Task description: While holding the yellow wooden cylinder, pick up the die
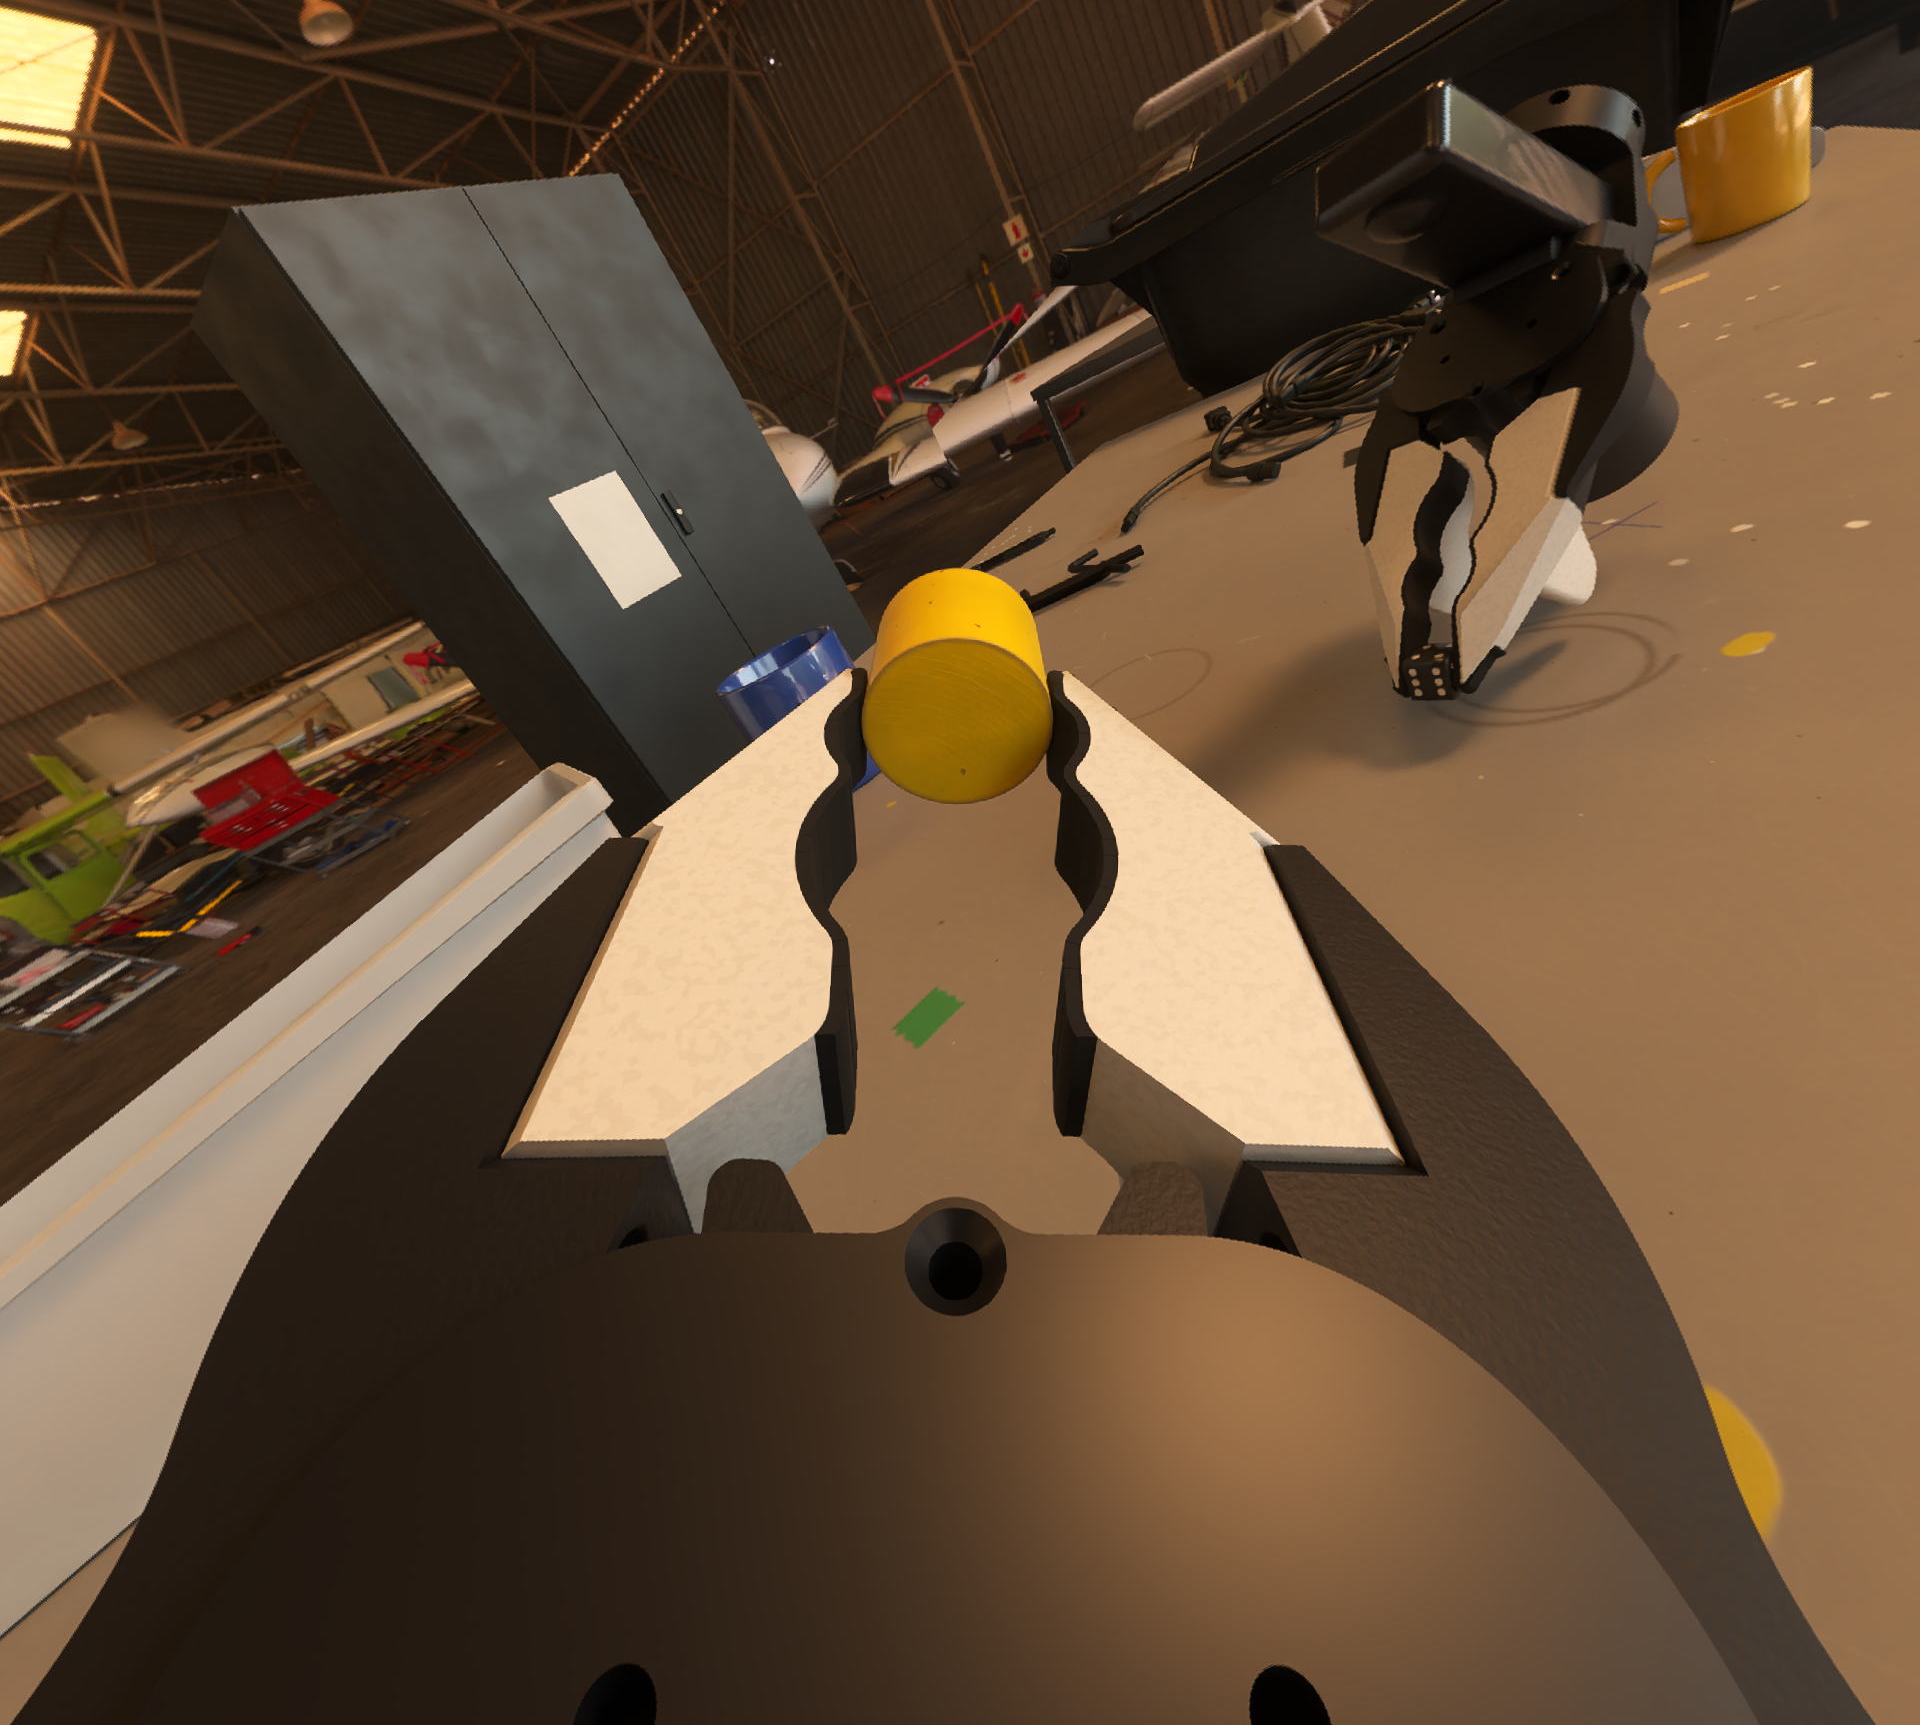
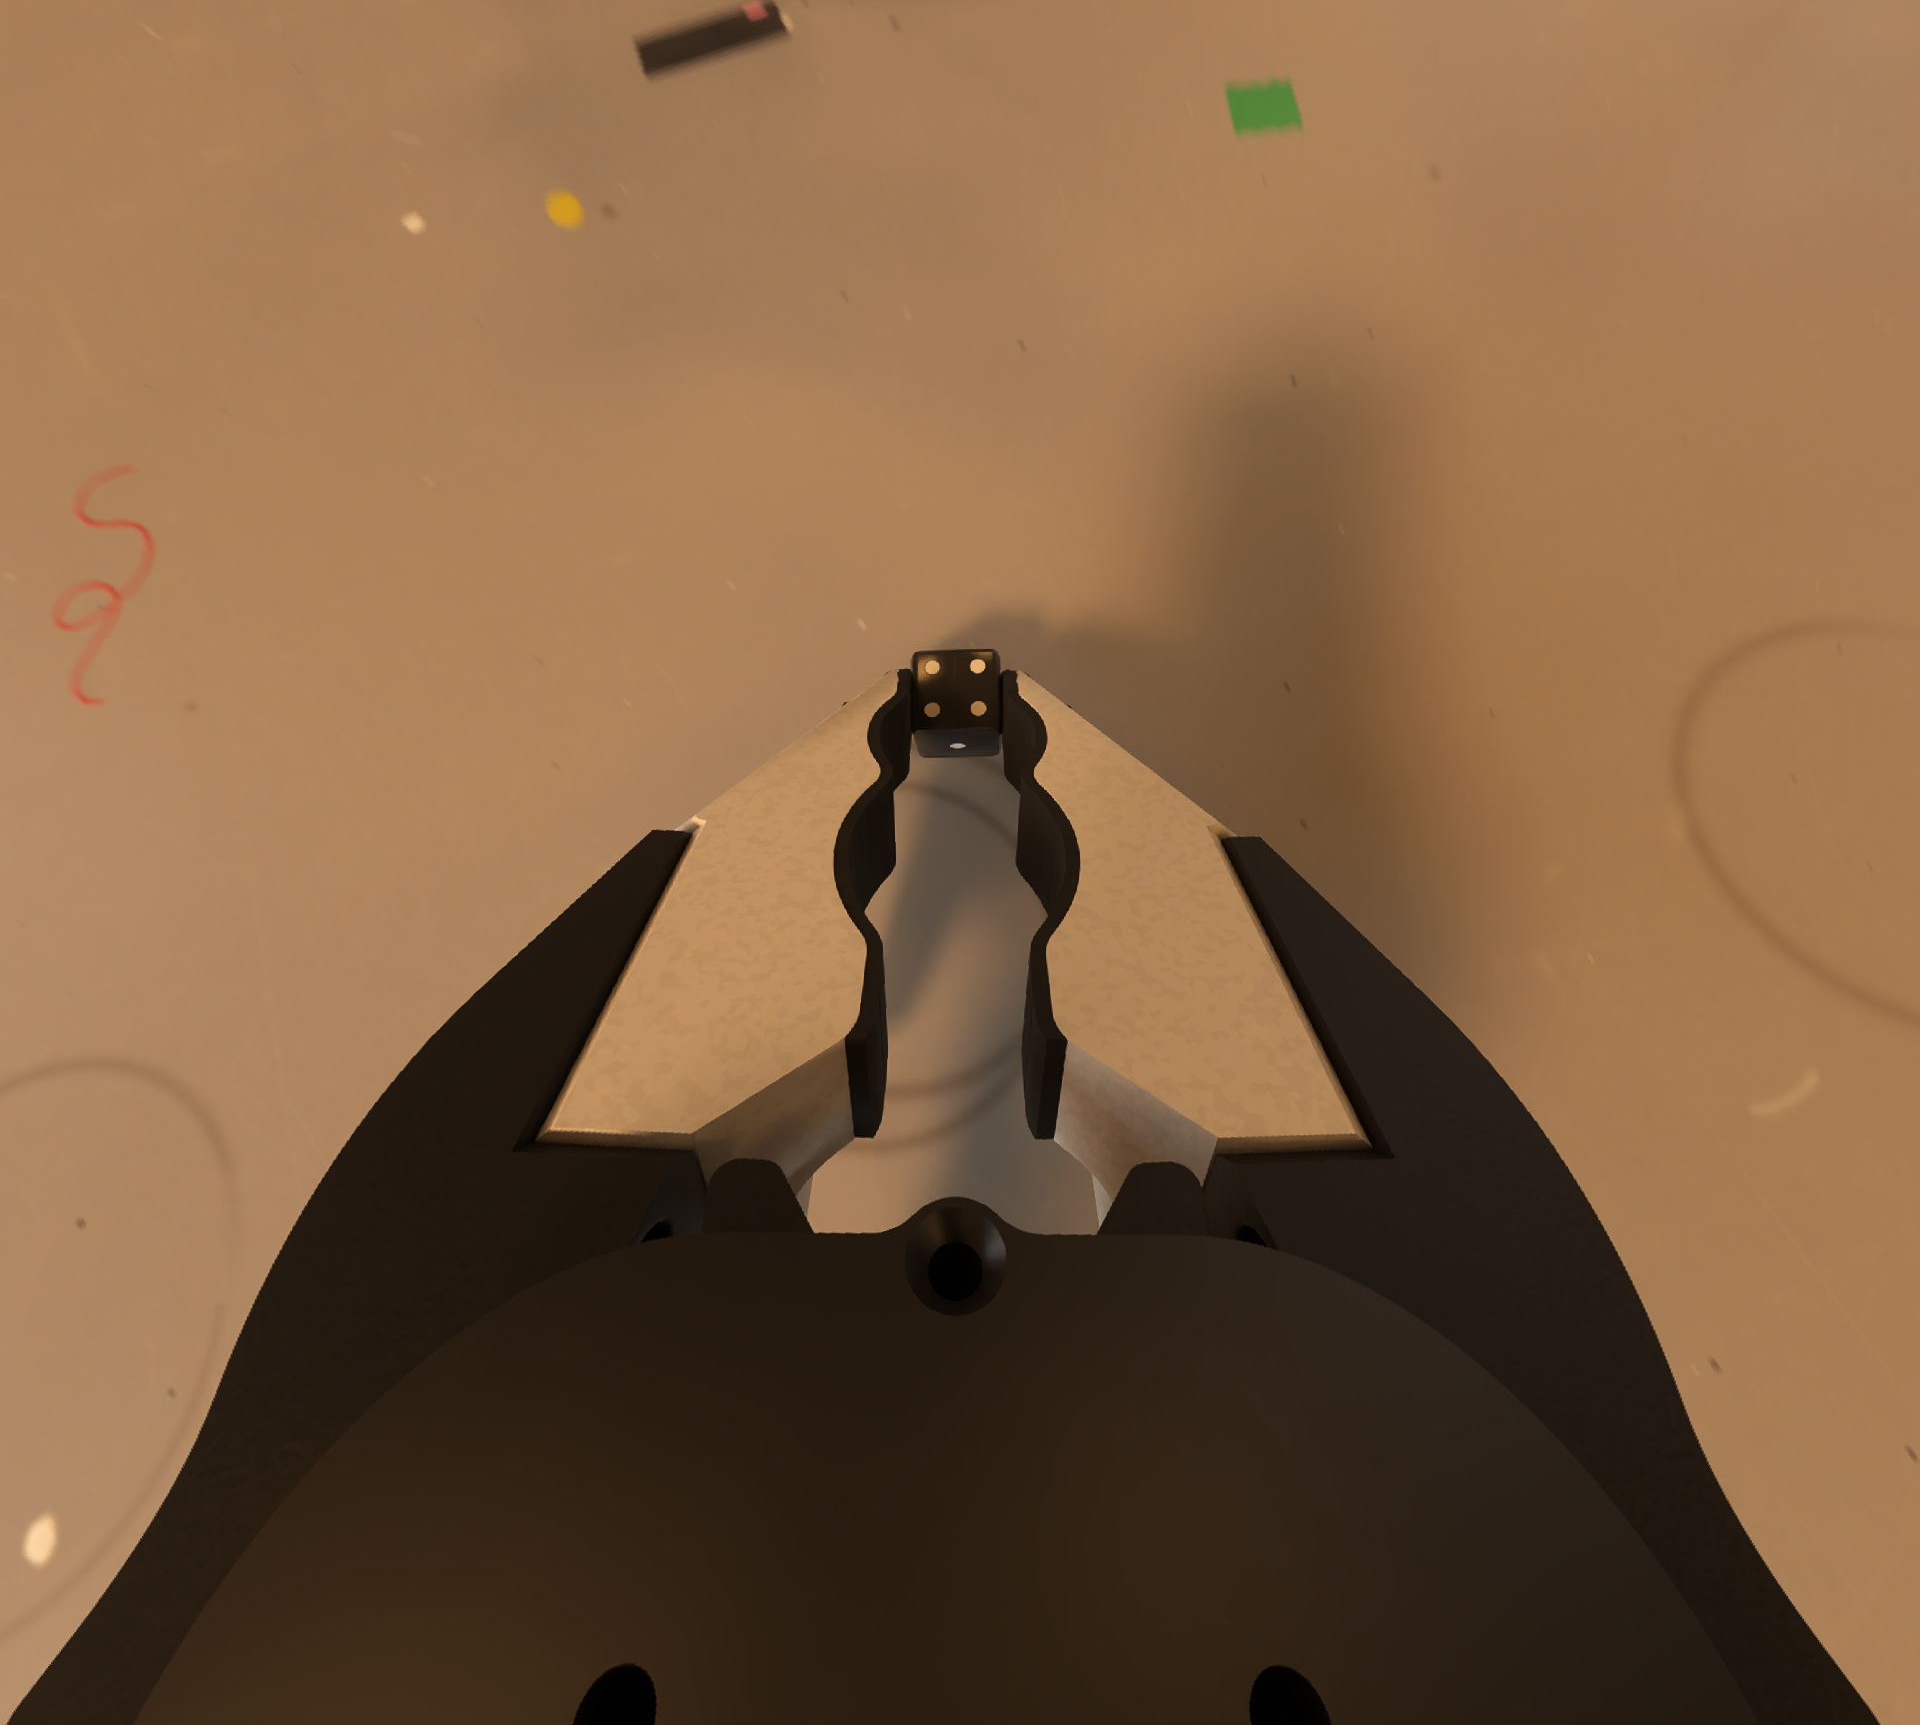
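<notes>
I'm gripping the yellow wooden cylinder [image 1: 957, 701] in my left gripper [image 1: 957, 719], jaws part-closed on its sides | my right gripper [image 2: 956, 704] is pinching the die [image 2: 956, 701] at 12 o'clock, jaws nearly closed, tips at the counter [image 2: 727, 428] | yellow mug [image 1: 1740, 158] sitting far off at 1 o'clock.

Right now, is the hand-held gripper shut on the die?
Shut: the right hand-held gripper fingertips press both sides of the black die.

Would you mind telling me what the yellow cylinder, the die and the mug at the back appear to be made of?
The yellow cylinder looks like painted wood: matte, with faint circular grain on its end face. The die seems to be hard black plastic, smooth, with pale inset pips, though the look leaves this open. The yellow mug appears to be glazed ceramic or enamel; its soft sheen does not settle which.
</notes>
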Robot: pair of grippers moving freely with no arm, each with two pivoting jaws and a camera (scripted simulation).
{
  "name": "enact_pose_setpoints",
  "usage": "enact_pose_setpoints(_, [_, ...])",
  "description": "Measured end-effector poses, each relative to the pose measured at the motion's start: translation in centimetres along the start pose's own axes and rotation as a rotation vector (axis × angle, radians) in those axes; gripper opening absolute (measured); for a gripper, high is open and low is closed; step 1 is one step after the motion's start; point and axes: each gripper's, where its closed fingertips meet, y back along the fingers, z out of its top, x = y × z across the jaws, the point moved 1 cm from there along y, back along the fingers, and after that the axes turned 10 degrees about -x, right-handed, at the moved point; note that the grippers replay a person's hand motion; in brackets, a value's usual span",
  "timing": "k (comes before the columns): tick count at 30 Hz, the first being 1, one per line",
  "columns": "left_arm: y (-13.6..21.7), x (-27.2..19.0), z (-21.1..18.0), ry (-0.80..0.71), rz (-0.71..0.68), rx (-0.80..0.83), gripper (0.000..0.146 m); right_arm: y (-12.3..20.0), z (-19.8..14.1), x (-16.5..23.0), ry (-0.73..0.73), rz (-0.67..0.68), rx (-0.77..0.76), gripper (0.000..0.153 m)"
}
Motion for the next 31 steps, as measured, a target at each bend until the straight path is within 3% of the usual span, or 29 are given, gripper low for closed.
enact_pose_setpoints(4, [0.0, -0.1, 0.1, -0.002, -0.005, -0.003, 0.034, -1.0, 1.5, 1.8, 0.047, 0.016, -0.044, 0.016])
enact_pose_setpoints(12, [-0.1, -0.6, 0.0, -0.009, -0.025, 0.003, 0.034, -2.8, 0.5, 3.1, 0.085, 0.019, 0.05, 0.016])
enact_pose_setpoints(31, [-0.1, -0.8, -0.4, -0.004, -0.041, 0.019, 0.034, -2.4, -0.3, 2.8, 0.112, -0.013, 0.116, 0.016])
